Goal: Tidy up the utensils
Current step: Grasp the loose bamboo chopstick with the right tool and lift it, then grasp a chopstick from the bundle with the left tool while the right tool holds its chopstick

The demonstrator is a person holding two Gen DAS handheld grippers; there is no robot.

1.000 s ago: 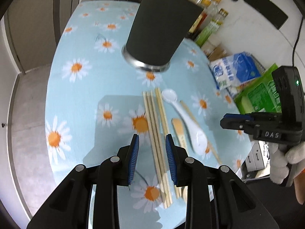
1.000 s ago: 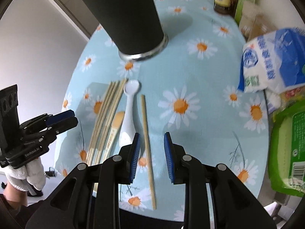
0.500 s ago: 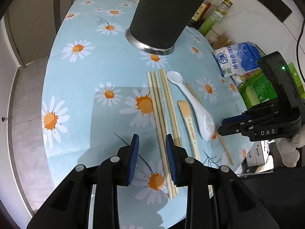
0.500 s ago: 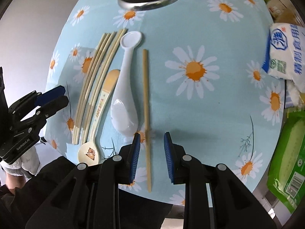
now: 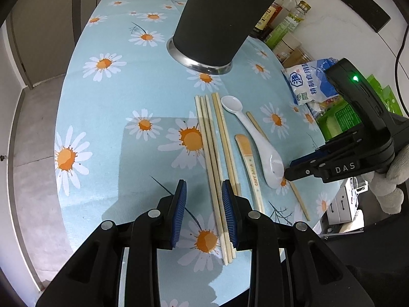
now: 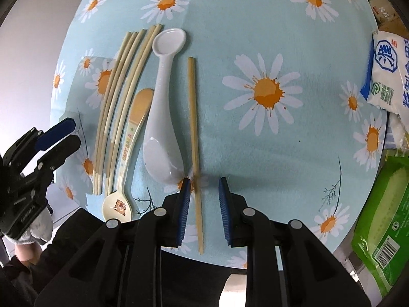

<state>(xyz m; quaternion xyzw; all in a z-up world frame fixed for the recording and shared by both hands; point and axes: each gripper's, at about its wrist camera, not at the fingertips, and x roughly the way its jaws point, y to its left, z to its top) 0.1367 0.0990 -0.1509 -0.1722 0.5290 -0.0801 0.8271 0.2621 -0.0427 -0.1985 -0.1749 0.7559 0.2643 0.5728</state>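
On the daisy tablecloth lie a bundle of several wooden chopsticks (image 5: 214, 151) (image 6: 120, 97), a white ceramic spoon (image 5: 255, 138) (image 6: 163, 128), a small cartoon spoon (image 5: 249, 163) (image 6: 127, 148) and a single chopstick (image 6: 193, 117) (image 5: 255, 125). A black utensil holder (image 5: 219, 20) stands upright behind them. My left gripper (image 5: 203, 183) hovers open over the near end of the bundle. My right gripper (image 6: 204, 180) (image 5: 291, 171) is low over the single chopstick. That chopstick passes between its parted pads, close to the left one, and neither pad presses on it.
A blue-and-white salt bag (image 6: 388, 71) (image 5: 309, 81) and green packets (image 6: 383, 217) lie at the table's right side. Bottles (image 5: 286, 18) stand behind the holder. The table's near edge (image 6: 255, 261) runs just below the utensil ends.
My right gripper has tipped downward and dropped toward the table, coming astride the single chopstick's near part. The left gripper has barely shifted.
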